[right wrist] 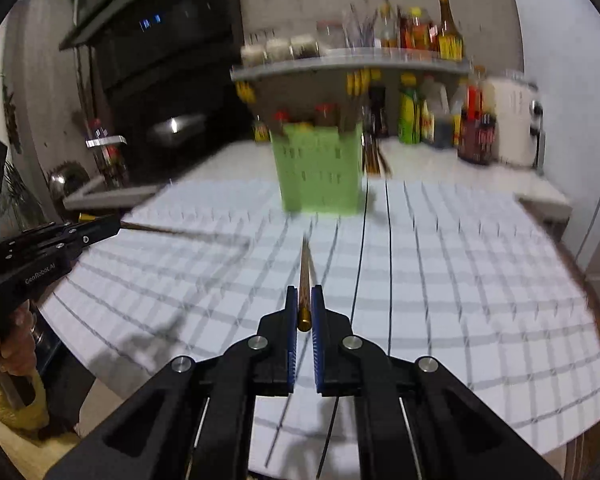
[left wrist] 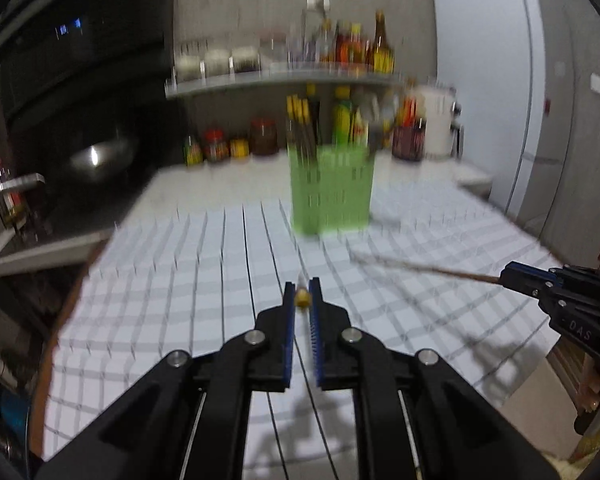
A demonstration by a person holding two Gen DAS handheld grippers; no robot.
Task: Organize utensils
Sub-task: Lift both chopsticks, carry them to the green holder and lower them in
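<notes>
A thin brown wooden chopstick with a brass-coloured end cap [right wrist: 305, 280] is sitting clamped in the right hand-held gripper [right wrist: 305, 300], pointing toward the green perforated plastic utensil basket [right wrist: 318, 172]. The left hand-held gripper [left wrist: 302, 294] is pinching a second brown chopstick [left wrist: 302, 299]. Both are hovering over the bench's white checked cloth [right wrist: 460, 264], the basket standing ahead before blurred sauce bottles [right wrist: 440, 116] and a grey shelf [right wrist: 352, 65].
</notes>
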